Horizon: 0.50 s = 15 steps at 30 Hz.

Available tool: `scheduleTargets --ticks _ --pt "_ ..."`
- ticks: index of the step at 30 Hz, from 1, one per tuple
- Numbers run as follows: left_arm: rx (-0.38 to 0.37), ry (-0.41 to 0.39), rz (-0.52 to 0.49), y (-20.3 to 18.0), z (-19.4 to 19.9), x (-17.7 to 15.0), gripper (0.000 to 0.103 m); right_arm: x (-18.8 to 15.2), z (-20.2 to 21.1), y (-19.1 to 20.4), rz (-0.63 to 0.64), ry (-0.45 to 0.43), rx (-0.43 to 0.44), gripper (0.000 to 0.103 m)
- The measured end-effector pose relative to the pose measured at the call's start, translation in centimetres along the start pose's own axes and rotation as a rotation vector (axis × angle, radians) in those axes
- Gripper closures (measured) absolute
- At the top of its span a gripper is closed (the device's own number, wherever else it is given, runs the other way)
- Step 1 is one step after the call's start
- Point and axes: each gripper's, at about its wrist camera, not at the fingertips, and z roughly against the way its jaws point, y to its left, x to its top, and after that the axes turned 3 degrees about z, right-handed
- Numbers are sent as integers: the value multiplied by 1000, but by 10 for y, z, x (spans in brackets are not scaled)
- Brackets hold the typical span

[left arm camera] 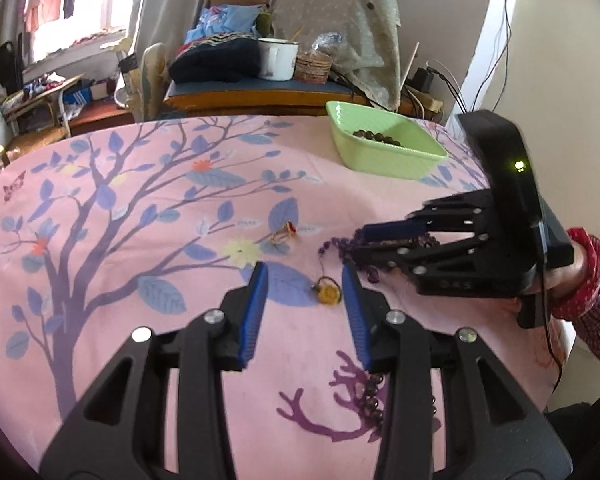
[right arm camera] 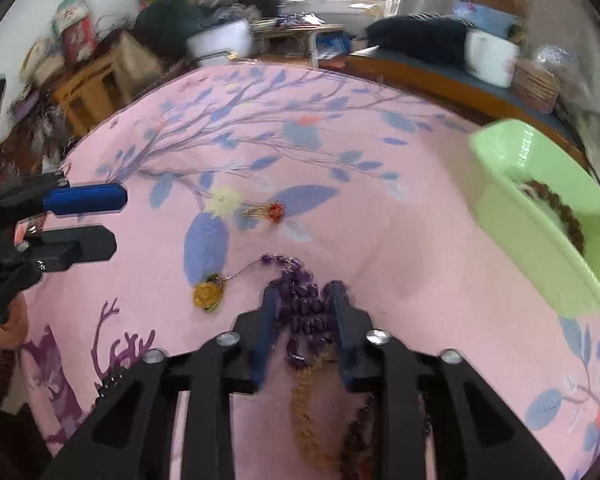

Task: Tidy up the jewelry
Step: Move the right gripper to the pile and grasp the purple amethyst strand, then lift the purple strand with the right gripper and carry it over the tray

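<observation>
pink floral cloth (right arm camera: 400,248) | purple bead strand (right arm camera: 304,300), faceted, bunched | amber pendant (right arm camera: 207,295)

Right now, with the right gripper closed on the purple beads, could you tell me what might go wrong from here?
1. The purple bead strand trails a thin chain to the yellow pendant; lifting with the right gripper may drag or swing it.
2. An amber strand and dark beads lie beneath that gripper and could snag.
3. The green tray sits off to the side, so a loose grip could drop beads on the way.
</observation>
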Motion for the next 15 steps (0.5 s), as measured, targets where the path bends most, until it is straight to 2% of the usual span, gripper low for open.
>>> scheduleTargets --ticks 3,5,9,11,12,15 --pt "-4 5 7 -1 -1 -4 66 6 -6 5 10 6 5 103" --pt "-5 15 10 -3 -2 -6 66 8 -4 -1 -46 -6 68 103" --pt "-6 27 6 -10 -2 -9 66 9 28 -12 -162 -114 161 103" --pt "-17 33 0 -16 -4 -6 66 14 42 -9 -176 -156 188 103" --pt "-21 32 -5 -19 -5 -5 63 14 51 -7 -174 -174 194 103" --pt "-38 22 -25 -32 -7 2 42 17 76 -3 -164 -224 207 103"
